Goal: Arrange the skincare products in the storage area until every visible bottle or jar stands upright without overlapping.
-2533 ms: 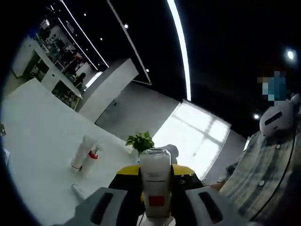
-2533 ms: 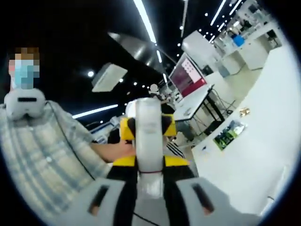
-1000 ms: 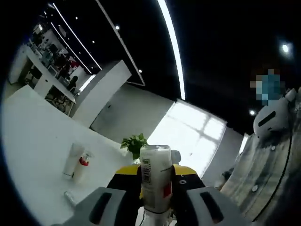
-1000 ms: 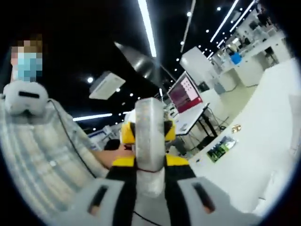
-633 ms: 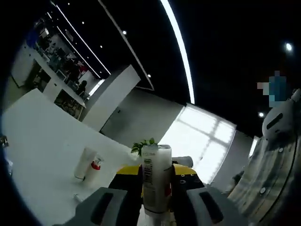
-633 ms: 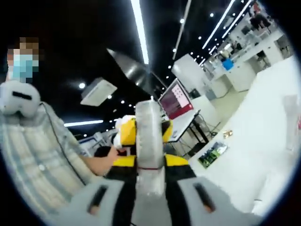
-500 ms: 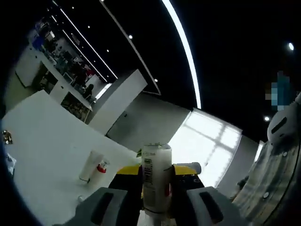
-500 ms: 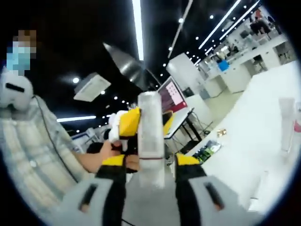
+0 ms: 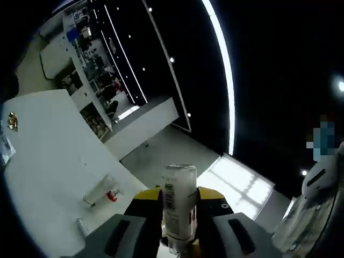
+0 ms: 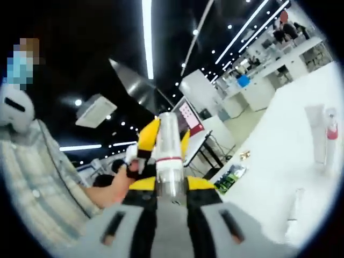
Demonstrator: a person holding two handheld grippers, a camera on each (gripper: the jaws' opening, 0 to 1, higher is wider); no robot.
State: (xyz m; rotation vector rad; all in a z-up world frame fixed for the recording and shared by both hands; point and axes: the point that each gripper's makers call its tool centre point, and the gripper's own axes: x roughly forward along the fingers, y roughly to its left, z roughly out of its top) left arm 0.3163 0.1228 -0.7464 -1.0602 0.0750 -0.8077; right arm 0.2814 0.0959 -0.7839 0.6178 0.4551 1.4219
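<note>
Both grippers pinch 1 white bottle (image 9: 179,207) in mid-air, left gripper (image 9: 179,236) and right gripper (image 10: 171,215) at opposite ends (long axis between them), well above the counter (image 9: 43,161).

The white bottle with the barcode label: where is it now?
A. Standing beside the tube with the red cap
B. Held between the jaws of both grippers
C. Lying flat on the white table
B: the white bottle sits between the left gripper and the right gripper's jaws.
</note>
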